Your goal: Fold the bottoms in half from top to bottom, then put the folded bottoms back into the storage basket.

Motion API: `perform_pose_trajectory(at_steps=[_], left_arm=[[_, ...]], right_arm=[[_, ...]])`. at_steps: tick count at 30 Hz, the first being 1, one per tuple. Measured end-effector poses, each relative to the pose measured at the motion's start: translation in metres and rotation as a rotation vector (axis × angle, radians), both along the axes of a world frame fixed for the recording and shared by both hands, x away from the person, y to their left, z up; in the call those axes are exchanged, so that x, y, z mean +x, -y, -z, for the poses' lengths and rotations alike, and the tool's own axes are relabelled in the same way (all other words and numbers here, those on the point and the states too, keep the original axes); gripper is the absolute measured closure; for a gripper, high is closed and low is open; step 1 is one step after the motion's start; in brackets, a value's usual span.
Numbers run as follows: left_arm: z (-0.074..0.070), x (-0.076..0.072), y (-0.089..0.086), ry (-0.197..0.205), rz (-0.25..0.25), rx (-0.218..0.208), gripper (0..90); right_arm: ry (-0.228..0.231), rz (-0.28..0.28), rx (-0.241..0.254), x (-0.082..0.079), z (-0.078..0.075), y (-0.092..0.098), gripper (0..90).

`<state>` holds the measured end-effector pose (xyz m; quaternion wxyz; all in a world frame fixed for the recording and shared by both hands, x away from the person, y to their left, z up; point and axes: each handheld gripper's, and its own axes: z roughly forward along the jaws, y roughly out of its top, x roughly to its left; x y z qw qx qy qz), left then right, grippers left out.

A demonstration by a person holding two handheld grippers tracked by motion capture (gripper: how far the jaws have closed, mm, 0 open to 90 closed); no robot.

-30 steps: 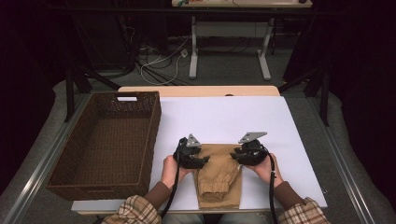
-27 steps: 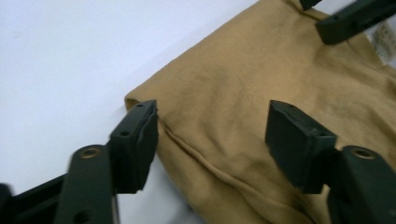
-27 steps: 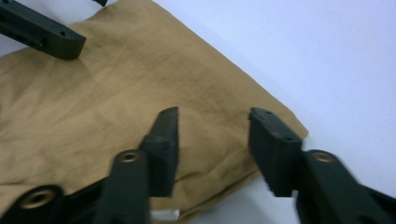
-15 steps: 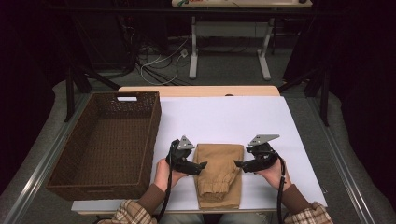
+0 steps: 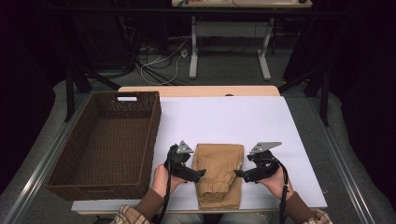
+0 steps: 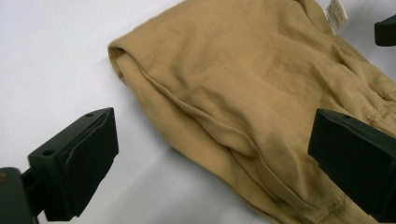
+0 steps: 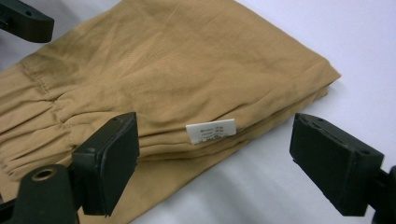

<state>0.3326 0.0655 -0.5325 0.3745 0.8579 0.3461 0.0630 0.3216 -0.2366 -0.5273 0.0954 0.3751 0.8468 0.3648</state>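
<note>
Tan cotton trousers (image 5: 218, 175), folded right of wicker basket (image 5: 105, 144): soft, light, floppy; best pinched at both long folded edges; left gripper (image 5: 201, 174) and right gripper (image 5: 237, 173) just opened, jaws empty.

I can make out no readable words anywhere. The small white tag (image 7: 210, 131) sewn on the folded tan trousers (image 7: 163, 74) carries rows of fine grey print, too blurred for me to read.

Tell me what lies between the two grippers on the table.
The folded tan trousers lie between the left gripper and the right gripper, on the white table, seen in the high view.
</note>
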Motion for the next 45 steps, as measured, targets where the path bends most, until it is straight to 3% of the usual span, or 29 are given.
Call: perform_pose_trajectory(at_steps=[15,27,35,38,40,45], left_arm=[[0.005,0.003,0.005,-0.046,0.002,0.028,0.0],[0.011,0.003,0.014,-0.099,0.005,0.046,0.6],[0.017,0.002,0.019,-0.157,0.032,0.021,14.8],[0.018,0.002,0.020,-0.154,0.025,0.017,15.9],[0.017,0.001,0.020,-0.151,0.029,0.010,18.2],[0.019,-0.002,0.022,-0.156,0.047,-0.031,40.1]], right_arm=[[-0.013,0.008,0.001,-0.003,0.000,-0.001,15.8],[-0.059,0.000,-0.012,-0.003,0.007,-0.006,17.3],[-0.131,-0.004,-0.038,-0.002,0.017,-0.012,21.3],[-0.155,-0.001,-0.042,-0.001,0.020,-0.014,25.0],[-0.146,0.003,-0.046,-0.002,0.020,-0.014,28.4],[-0.133,0.003,-0.053,-0.004,0.020,-0.018,44.9]])
